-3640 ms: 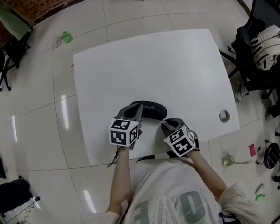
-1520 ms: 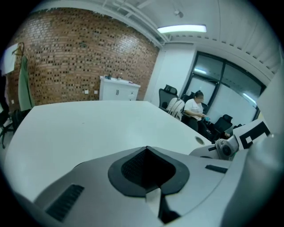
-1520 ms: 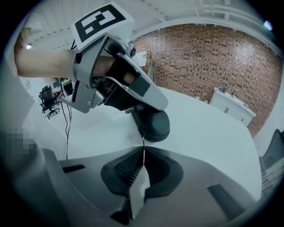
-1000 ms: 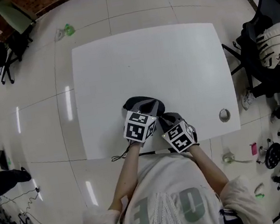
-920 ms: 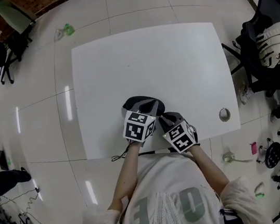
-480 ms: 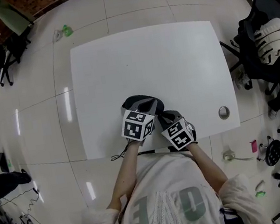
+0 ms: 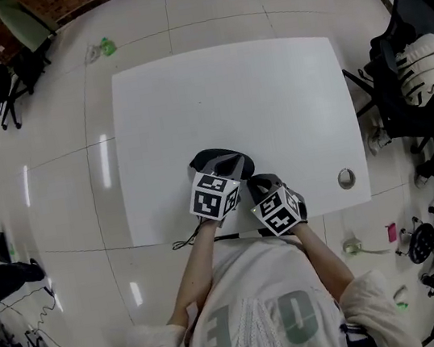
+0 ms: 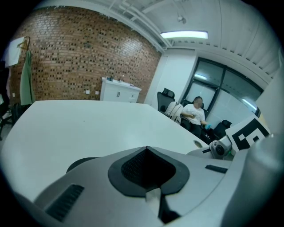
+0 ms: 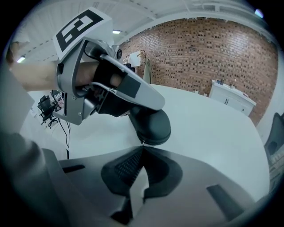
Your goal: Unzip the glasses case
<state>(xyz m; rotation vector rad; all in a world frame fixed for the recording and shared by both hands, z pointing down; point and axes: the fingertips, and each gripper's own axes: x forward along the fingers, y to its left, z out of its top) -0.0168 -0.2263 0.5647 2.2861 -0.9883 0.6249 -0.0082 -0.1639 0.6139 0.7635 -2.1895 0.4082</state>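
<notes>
The dark glasses case [image 7: 245, 164] lay close to the near edge of the white surface [image 7: 229, 93], about midway along it and well clear of both near corners. The left gripper [image 7: 220, 165] came over the case from the near side with its jaws pressed together, their tips above the case's top, and whether they caught any of it could not be told. The right gripper [image 9: 142, 149], just beside it toward the right edge, had its jaws closed on the small zipper pull [image 9: 141, 142] at the case's end.
</notes>
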